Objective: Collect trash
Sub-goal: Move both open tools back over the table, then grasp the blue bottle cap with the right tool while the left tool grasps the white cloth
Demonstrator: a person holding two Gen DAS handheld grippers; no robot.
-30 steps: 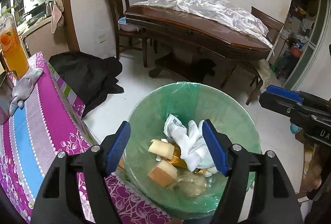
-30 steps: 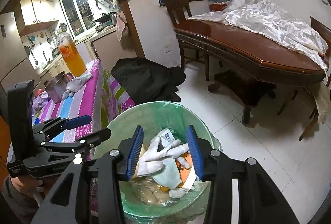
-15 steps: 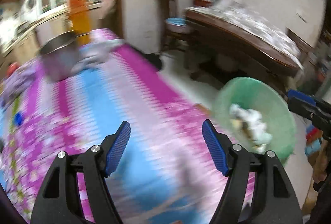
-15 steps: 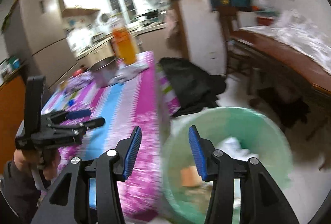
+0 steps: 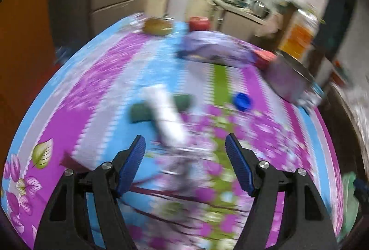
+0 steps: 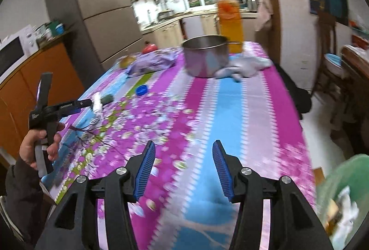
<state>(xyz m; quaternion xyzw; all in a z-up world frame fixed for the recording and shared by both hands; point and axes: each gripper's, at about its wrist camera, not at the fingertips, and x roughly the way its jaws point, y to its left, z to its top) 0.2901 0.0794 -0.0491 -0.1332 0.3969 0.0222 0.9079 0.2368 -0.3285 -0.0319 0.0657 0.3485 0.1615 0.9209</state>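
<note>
Both jaws seemingly empty above tablecloth (image 6: 230, 97)

- I see the worktop (image 6: 253, 97) covered with a printed cloth that looks smooth, with a light sheen.
- The pot (image 6: 206, 57) is brushed metal, rather shiny.
- The bin (image 6: 341, 183) has a thin, glossy green plastic liner.
- My right tool (image 6: 182, 169) has ribbed blue pads (image 6: 145, 169) on matt black plastic.
</note>
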